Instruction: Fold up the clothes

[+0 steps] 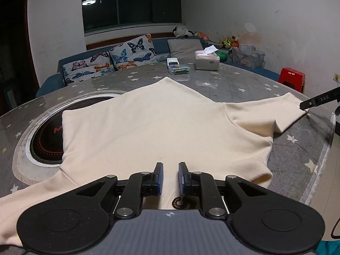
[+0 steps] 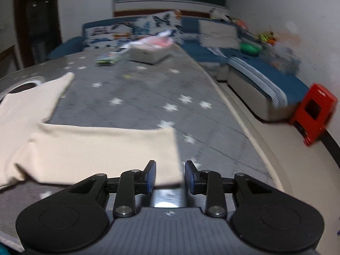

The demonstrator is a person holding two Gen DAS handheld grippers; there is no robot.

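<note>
The cream shirt (image 1: pixel 148 127) is lying spread flat on the star-print table cover (image 1: pixel 244 82), its body partly overlapping the round black cooktop inset (image 1: pixel 45 144) on one side. We are taking the shirt as our landmark.

At the shirt's near edge, we are holding the left gripper (image 1: pixel 171 177) low over the fabric, jaws narrowed to a slim gap. Cloth is running under and between the pads, but whether they are pinching it we cannot tell. We judge this hand is anchoring the near edge so the body does not slide.

At the shirt's outstretched sleeve (image 2: pixel 102 155), we are holding the right gripper (image 2: pixel 170 177) at the cuff end, jaws partly open; the cuff corner is sitting between the pads and neither pad is pressing on it. From the left wrist view, one finger of it (image 1: pixel 318 102) is reaching the sleeve tip. The sleeve is lying straight out, likely so it can fold inward cleanly.

Beyond the shirt, a tissue box (image 1: pixel 207 60) is standing well apart.
</note>
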